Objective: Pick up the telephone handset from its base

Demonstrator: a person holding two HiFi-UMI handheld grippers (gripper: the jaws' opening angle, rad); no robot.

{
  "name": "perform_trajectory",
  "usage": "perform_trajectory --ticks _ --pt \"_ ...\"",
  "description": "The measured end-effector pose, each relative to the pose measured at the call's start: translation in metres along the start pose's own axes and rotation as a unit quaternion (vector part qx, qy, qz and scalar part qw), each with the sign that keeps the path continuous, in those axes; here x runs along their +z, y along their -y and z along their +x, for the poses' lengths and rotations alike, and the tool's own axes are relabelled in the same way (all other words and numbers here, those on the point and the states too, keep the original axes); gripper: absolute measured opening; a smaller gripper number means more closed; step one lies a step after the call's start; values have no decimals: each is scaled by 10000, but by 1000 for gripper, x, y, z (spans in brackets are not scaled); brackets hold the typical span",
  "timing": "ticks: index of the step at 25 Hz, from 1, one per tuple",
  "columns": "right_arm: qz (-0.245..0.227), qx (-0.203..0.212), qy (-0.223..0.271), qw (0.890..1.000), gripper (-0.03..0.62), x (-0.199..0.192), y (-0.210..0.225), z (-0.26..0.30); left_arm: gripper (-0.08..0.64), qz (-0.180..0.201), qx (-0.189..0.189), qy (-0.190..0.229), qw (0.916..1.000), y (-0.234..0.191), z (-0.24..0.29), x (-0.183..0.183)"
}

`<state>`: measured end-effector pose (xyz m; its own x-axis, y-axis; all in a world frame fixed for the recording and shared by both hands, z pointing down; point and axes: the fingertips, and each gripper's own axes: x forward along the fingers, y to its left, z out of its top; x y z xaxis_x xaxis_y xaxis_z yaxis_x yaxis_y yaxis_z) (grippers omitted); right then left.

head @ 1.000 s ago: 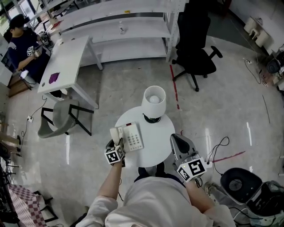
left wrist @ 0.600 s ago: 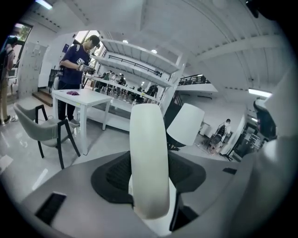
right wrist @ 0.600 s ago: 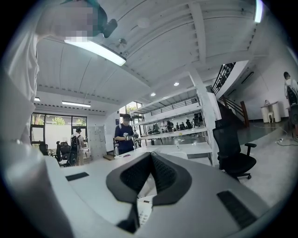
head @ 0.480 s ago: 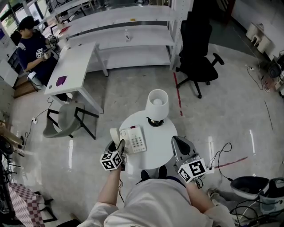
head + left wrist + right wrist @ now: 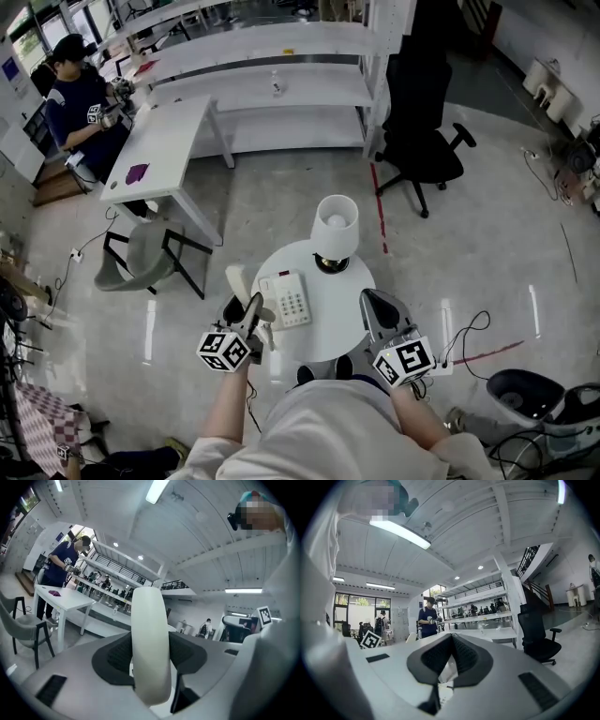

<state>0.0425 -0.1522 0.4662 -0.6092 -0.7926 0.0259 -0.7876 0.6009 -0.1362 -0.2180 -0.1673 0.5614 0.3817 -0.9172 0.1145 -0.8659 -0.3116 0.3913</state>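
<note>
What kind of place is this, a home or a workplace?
Probably a workplace, a lab or open office: long white shelves, a white desk and a black office chair.

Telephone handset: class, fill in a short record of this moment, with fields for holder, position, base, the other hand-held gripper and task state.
Holder: left hand-held gripper, jaws clamped on the cream handset
Position: raised off the base, to its left in the head view
Base: on the round white table, near the lamp
Other: right hand-held gripper, shut and empty
Task state: handset picked up
</note>
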Motion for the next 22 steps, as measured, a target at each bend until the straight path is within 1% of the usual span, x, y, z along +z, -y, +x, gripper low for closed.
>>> perform_trajectory --ticks 3,7,11,16,20,22 --pt "-41 61 27 10000 8 3 -3 2 227 -10 -200 185 9996 12 -6 16" --pt "-54 95 64 9999 8 5 -1 2 225 -295 -559 495 9968 25 -12 33" --pt "-8 57 68 10000 8 6 -1 -4 225 -523 -842 713 9925 36 -23 45" --pt "59 27 61 10000 8 3 0 -7 225 -732 -1286 954 9844 47 -35 50" --pt "52 46 76 9999 8 2 0 -7 225 -1036 -1367 1105 9790 47 -39 51" --pt "62 49 77 9999 8 1 1 -8 225 -1023 -1353 1101 9793 48 -41 50"
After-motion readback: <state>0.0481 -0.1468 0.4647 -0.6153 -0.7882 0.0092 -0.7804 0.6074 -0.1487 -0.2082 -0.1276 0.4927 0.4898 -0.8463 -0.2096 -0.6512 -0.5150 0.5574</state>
